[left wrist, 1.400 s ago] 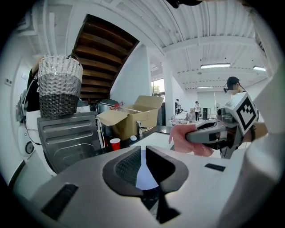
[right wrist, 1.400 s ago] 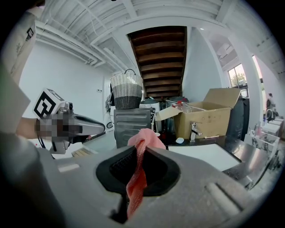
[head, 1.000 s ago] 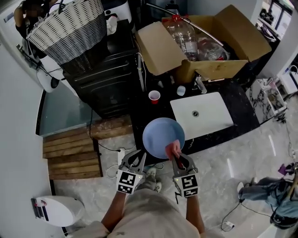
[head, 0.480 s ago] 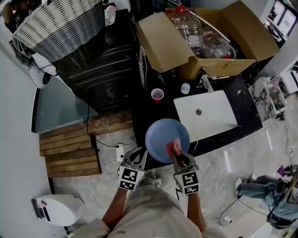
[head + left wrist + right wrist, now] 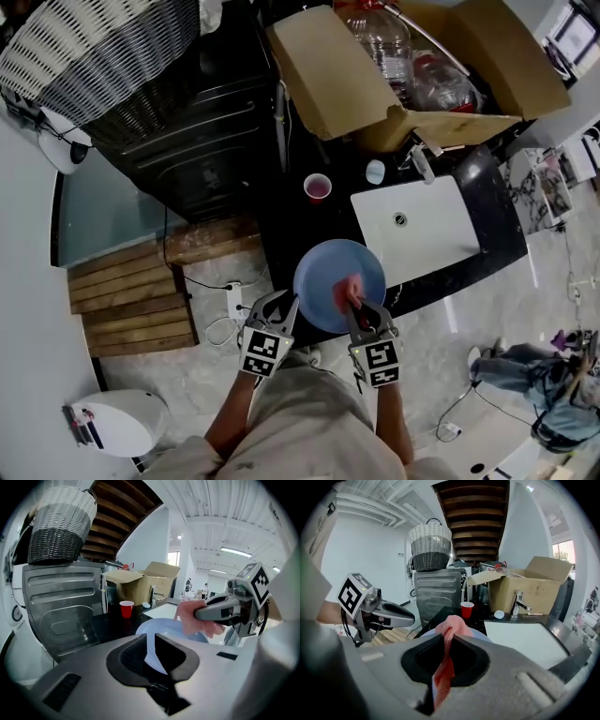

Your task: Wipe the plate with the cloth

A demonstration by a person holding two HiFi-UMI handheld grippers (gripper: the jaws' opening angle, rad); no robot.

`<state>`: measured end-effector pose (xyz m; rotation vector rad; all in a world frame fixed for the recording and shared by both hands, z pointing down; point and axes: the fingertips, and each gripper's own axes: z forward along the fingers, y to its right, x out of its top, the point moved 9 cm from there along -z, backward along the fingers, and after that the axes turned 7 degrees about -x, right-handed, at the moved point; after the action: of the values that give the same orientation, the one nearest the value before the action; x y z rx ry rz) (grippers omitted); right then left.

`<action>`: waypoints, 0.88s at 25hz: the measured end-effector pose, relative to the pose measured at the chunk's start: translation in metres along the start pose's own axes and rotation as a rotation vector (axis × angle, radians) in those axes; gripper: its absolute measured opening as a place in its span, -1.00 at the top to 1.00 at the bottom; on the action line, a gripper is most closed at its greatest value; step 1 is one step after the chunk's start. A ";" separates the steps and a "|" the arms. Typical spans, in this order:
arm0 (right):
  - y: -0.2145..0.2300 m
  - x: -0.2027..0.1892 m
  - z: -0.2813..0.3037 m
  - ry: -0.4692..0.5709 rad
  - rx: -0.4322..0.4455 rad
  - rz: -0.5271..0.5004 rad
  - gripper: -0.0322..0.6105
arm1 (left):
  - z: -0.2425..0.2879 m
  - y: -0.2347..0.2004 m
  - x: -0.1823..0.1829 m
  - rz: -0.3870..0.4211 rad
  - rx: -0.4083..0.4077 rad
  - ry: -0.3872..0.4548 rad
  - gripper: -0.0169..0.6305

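Note:
A pale blue plate (image 5: 328,272) is held over the counter's front edge. My left gripper (image 5: 287,305) is shut on the plate's near left rim, and the rim (image 5: 151,651) shows pinched between its jaws. My right gripper (image 5: 361,309) is shut on a pink-red cloth (image 5: 349,292) that rests bunched on the plate's right side. In the right gripper view the cloth (image 5: 446,648) runs between the jaws, with the plate (image 5: 480,634) just beyond it. In the left gripper view the right gripper (image 5: 212,615) presses the cloth (image 5: 194,620) onto the plate.
A red cup (image 5: 317,187) stands on the black counter (image 5: 281,225) behind the plate. A white sink (image 5: 417,230) lies to the right, with a tap (image 5: 422,164) behind it. An open cardboard box (image 5: 412,66) holds bottles. A woven basket (image 5: 94,56) sits on a dark appliance (image 5: 197,141).
The plate, cloth and both grippers have kept their hold and shifted only slightly. The cloth has edged a little along the plate's right side as the view moved.

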<state>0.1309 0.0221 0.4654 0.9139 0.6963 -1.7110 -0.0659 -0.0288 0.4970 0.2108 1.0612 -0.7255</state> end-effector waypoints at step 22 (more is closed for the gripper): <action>0.001 0.000 0.070 -0.101 0.045 -0.060 0.83 | 0.034 -0.032 -0.024 -0.059 -0.018 -0.095 0.73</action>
<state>0.1153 -0.0346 0.5037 0.8388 0.6258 -1.8198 -0.0685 -0.0587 0.5398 0.1291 0.9867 -0.7717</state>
